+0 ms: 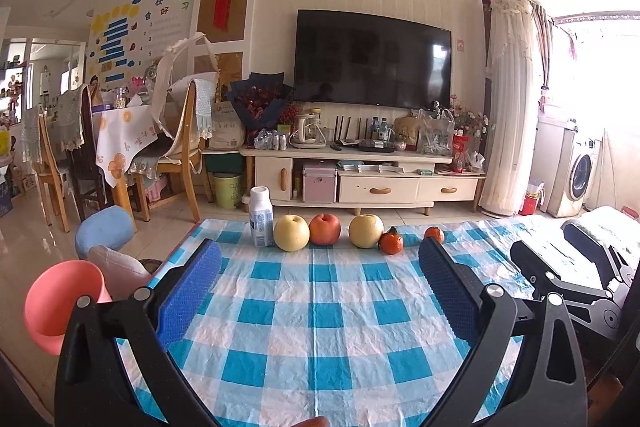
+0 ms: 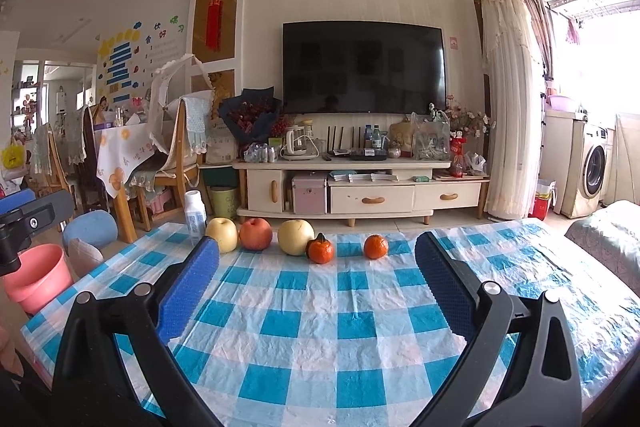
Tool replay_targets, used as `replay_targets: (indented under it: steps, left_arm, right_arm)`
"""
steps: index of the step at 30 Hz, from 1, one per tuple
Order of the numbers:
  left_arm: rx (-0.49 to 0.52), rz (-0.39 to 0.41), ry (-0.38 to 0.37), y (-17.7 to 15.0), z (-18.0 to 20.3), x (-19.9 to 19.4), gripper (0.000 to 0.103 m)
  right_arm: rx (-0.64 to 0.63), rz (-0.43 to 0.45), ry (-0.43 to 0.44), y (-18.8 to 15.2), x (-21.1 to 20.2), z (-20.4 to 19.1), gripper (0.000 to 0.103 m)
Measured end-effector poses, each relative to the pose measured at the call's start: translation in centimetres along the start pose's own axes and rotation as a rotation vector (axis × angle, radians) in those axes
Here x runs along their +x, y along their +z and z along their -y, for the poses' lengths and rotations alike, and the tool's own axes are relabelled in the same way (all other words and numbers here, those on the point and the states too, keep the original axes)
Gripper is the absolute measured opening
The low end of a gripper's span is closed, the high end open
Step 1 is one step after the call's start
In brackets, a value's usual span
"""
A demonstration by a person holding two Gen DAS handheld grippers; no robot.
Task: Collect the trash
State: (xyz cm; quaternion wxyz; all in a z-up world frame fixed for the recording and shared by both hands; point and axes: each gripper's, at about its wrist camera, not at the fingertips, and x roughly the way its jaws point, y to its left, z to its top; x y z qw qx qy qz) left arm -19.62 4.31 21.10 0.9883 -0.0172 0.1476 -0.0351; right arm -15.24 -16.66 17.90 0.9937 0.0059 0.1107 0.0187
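A white plastic bottle point(image 1: 261, 216) point(image 2: 195, 214) stands upright at the far left end of a row of fruit on the blue checked tablecloth point(image 1: 320, 311) point(image 2: 344, 323). A pink bin point(image 1: 60, 303) point(image 2: 38, 277) sits on the floor off the table's left edge. My left gripper point(image 1: 320, 255) is open above the cloth, well short of the bottle, with nothing between its blue pads. My right gripper point(image 2: 318, 251) is also open and empty, and shows again in the left wrist view as the right gripper point(image 1: 568, 263) at the right edge.
Two yellow apples point(image 1: 291, 232) point(image 1: 365, 231), a red apple point(image 1: 325, 229) and two tangerines point(image 1: 391, 241) point(image 1: 434, 234) line the table's far edge. A blue cushioned stool point(image 1: 105, 230) stands beside the bin. A TV cabinet point(image 1: 360, 179) and dining chairs point(image 1: 180, 147) stand beyond.
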Motion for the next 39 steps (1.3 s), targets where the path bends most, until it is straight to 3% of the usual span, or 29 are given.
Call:
replay_targets:
  steps: [27,32,34,39]
  left_arm:
    - [0.043,-0.079,-0.015,-1.3,0.6,4.5,0.098]
    - [0.055,-0.165,0.003,-2.4,-0.3,8.3,0.098]
    - [0.065,-0.212,0.016,-3.2,-0.5,10.6,0.098]
    - [0.029,-0.417,0.004,-7.2,-0.8,18.4,0.098]
  right_arm:
    - [-0.019,-0.089,0.034,-2.0,2.9,-0.8,0.099]
    - [0.012,-0.174,0.069,-3.0,4.8,-0.5,0.099]
    - [0.044,-0.246,0.076,-3.8,6.2,-0.1,0.099]
    - [0.07,-0.43,0.045,-6.7,10.4,0.2,0.099]
